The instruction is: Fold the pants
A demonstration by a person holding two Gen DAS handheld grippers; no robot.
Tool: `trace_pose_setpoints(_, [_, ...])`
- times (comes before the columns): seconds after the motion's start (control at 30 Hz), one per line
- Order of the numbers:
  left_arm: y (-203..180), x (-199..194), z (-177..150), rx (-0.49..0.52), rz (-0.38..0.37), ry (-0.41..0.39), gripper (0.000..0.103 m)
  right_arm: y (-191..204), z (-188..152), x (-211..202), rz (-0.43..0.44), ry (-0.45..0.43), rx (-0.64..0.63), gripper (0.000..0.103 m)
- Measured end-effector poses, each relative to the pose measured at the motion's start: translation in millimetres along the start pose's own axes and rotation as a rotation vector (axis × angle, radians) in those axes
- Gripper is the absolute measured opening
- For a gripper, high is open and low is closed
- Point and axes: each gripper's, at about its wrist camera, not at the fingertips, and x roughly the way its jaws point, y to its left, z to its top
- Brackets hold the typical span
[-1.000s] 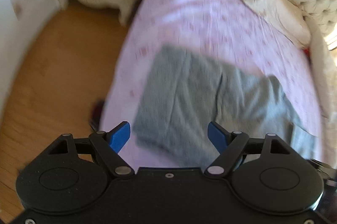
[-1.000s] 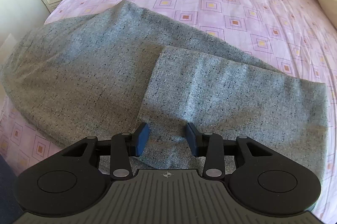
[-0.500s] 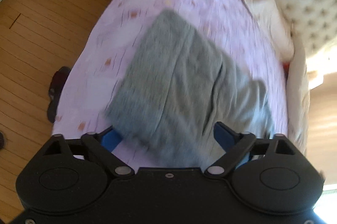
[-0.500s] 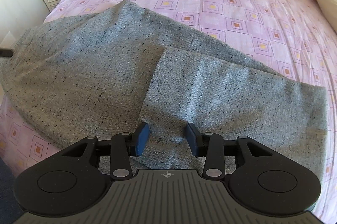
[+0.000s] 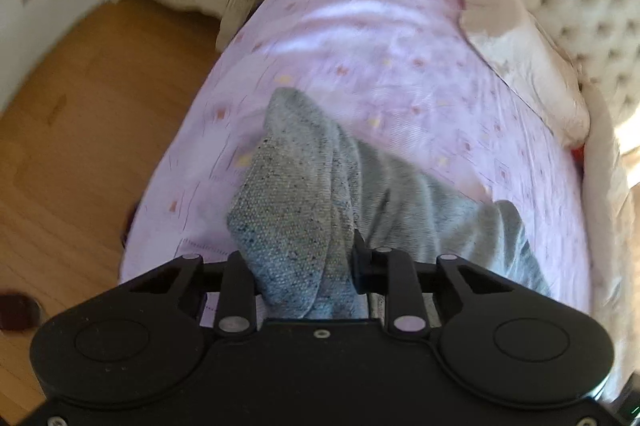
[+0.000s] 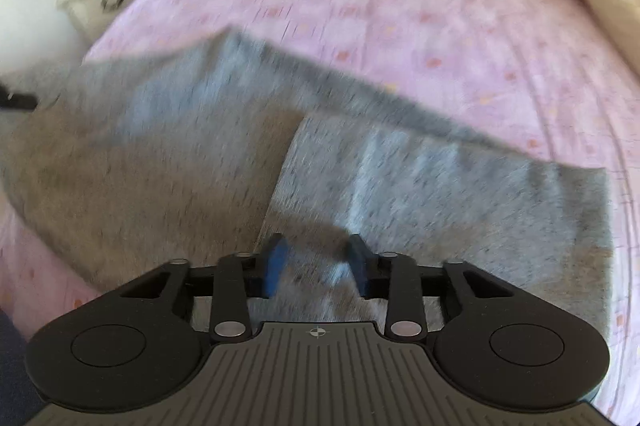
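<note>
Now the left gripper (image 5: pixel 304 266), spread a second ago, is clamped on a bunched pants (image 5: pixel 296 209) corner at lower centre, lifting it off the bed (image 5: pixel 380 45), while the right gripper (image 6: pixel 316 262) straddles cloth, apart, so another fold looks underway.

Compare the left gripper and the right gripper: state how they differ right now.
The left gripper has closed on a raised bunch of the gray pants; the right gripper stands open with pants cloth lying flat between its fingers. The left's blue pads are hidden by cloth; the right's blue fingers show plainly. Both are black and point across the pink bedsheet.
</note>
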Motion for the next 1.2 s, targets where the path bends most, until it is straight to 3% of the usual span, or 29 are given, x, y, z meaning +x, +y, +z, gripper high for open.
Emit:
trace_pose_setpoints(0.13, [-32, -24, -1, 0.096, 0.023, -0.057, 0.034, 14, -7, -10, 0.043, -0.058, -0.035, 0.027])
trace_pose_setpoints(0.27, [-64, -44, -3, 0.186, 0.034, -0.105, 0.033, 45, -25, 2, 0.106, 0.044, -0.213, 0.028])
trace_pose_setpoints(0.33, [-78, -54, -5, 0.223, 0.037, -0.125, 0.033, 60, -31, 0, 0.079, 0.03, -0.319, 0.027])
trace_pose_setpoints(0.37, [-85, -57, -6, 0.239, 0.036, -0.133, 0.033, 63, -32, 0, 0.123, 0.051, -0.33, 0.023])
trace_pose_setpoints(0.43, [-100, -66, -9, 0.271, 0.03, -0.156, 0.032, 59, -33, 2, 0.21, 0.111, -0.282, 0.023])
trace_pose_setpoints(0.53, [-123, -77, -14, 0.321, 0.018, -0.184, 0.031, 51, -29, -9, 0.228, 0.08, -0.24, 0.023])
trace_pose_setpoints(0.67, [-164, -90, -27, 0.433, 0.014, -0.209, 0.03, 19, -13, -36, 0.311, 0.013, -0.062, 0.023])
trace_pose_setpoints(0.73, [-189, -91, -35, 0.479, 0.002, -0.214, 0.029, -3, -5, -49, 0.281, -0.026, 0.025, 0.023])
trace_pose_setpoints(0.87, [-245, -81, -56, 0.575, -0.051, -0.201, 0.027, -55, 10, -64, 0.12, -0.078, 0.171, 0.023])
trace_pose_setpoints(0.93, [-277, -67, -72, 0.63, -0.093, -0.186, 0.021, -86, 15, -70, 0.063, -0.105, 0.265, 0.023])
trace_pose_setpoints(1.03, [-321, -42, -95, 0.695, -0.189, -0.123, 0.022, -124, 18, -74, 0.016, -0.145, 0.417, 0.023])
trace_pose_setpoints(1.1, [-348, -26, -110, 0.74, -0.22, -0.094, 0.024, -146, 13, -74, 0.024, -0.156, 0.503, 0.023])
trace_pose_setpoints(1.2, [-366, -19, -118, 0.783, -0.228, -0.095, 0.036, -165, 7, -67, 0.146, -0.146, 0.596, 0.023])
